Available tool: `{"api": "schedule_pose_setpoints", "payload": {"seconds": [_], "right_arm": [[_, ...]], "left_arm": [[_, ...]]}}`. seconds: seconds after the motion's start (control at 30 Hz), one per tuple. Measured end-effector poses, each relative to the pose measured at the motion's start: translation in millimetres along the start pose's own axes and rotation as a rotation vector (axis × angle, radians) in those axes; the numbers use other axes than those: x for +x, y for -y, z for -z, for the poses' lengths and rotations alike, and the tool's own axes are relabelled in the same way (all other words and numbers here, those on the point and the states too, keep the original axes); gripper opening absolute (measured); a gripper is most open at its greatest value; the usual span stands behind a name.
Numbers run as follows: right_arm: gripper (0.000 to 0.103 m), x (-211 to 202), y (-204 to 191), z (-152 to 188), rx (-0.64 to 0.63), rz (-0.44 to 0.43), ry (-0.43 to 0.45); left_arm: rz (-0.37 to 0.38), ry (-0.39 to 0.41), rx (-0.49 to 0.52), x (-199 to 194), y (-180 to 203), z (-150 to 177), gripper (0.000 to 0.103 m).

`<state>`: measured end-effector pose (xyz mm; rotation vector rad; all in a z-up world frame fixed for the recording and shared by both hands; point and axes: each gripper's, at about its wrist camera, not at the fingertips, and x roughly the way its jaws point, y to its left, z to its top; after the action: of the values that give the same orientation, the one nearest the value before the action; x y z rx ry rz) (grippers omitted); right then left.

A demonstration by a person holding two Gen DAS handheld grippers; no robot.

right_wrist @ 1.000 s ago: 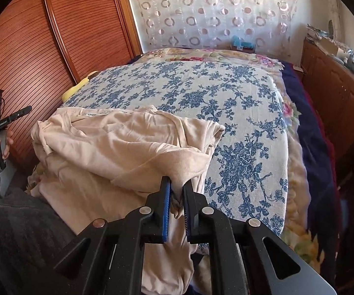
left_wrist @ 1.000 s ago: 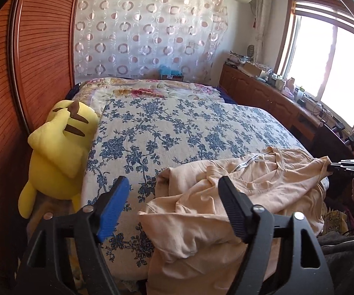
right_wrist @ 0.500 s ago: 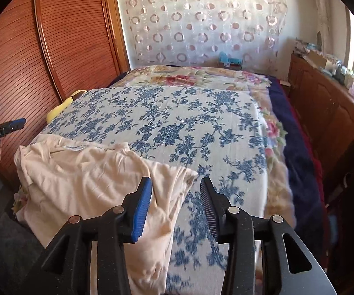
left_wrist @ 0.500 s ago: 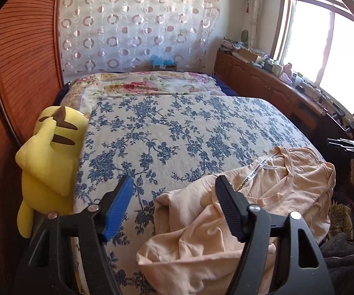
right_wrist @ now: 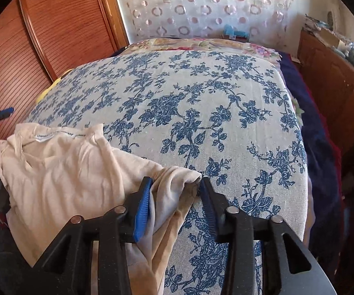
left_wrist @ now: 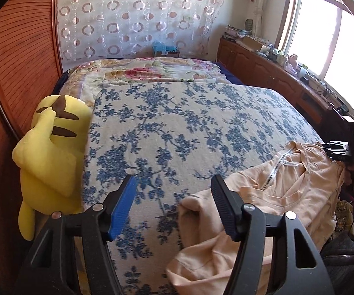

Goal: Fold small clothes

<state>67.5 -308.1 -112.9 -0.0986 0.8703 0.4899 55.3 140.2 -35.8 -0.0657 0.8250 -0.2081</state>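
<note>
Plush toy (left_wrist: 51, 152) wedged between wardrobe (left_wrist: 17, 73) and bed (left_wrist: 189, 123), lower part hidden. Left gripper (left_wrist: 174, 204) spread, closing, only a shirt (left_wrist: 275, 196) fold edge between the jaws. Shirt crumpled at bed's near edge, hem cut off. Right gripper (right_wrist: 174, 204) closing around bunched sleeve; contact unclear.

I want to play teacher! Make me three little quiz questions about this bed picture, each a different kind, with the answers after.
1. True or false: the peach shirt lies neatly folded on the bed.
2. What colour is the plush toy beside the bed? A) green B) yellow C) red
3. Fill in: a bunch of the shirt sits between the pads of the ___ tool.

Key:
1. False, it is crumpled at the bed's near edge.
2. B
3. right; its jaws are closing around the cloth. The left tool has only bedspread between its pads.
</note>
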Motion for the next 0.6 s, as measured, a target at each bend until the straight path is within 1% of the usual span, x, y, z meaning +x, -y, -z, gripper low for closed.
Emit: {"api": "schedule_pose_setpoints", "payload": {"seconds": [0.07,0.13,0.17,0.2,0.3,0.47,0.53,0.57,0.6], "right_arm": [[0.025,1,-5,0,-0.017,0.013,0.006],[0.022,2,-7,1,-0.021,0.014,0.012],[0.022,4,-6,1,-0.019,0.012,0.016],[0.022,4,-5,2,-0.014,0.008,0.021],[0.022,2,-3,6,-0.01,-0.001,0.03],[0.022,1,-2,7,-0.019,-0.001,0.028],[0.021,0,-1,8,-0.019,-0.004,0.028],[0.021,0,-1,7,-0.017,-0.005,0.028],[0.019,0,-1,7,-0.015,-0.008,0.027]], "left_arm": [[0.008,-0.013,0.005,3,-6,-2,0.064],[0.024,-0.034,0.003,9,-10,-2,0.064],[0.036,-0.043,0.001,12,-11,-3,0.063],[0.055,-0.055,-0.002,15,-11,-2,0.058],[0.093,-0.095,0.001,25,-7,-2,0.053],[0.141,-0.193,0.014,48,3,3,0.05],[0.14,-0.229,0.022,56,8,7,0.049],[0.135,-0.242,0.029,59,10,9,0.045],[0.131,-0.259,0.033,62,12,10,0.039]]}}
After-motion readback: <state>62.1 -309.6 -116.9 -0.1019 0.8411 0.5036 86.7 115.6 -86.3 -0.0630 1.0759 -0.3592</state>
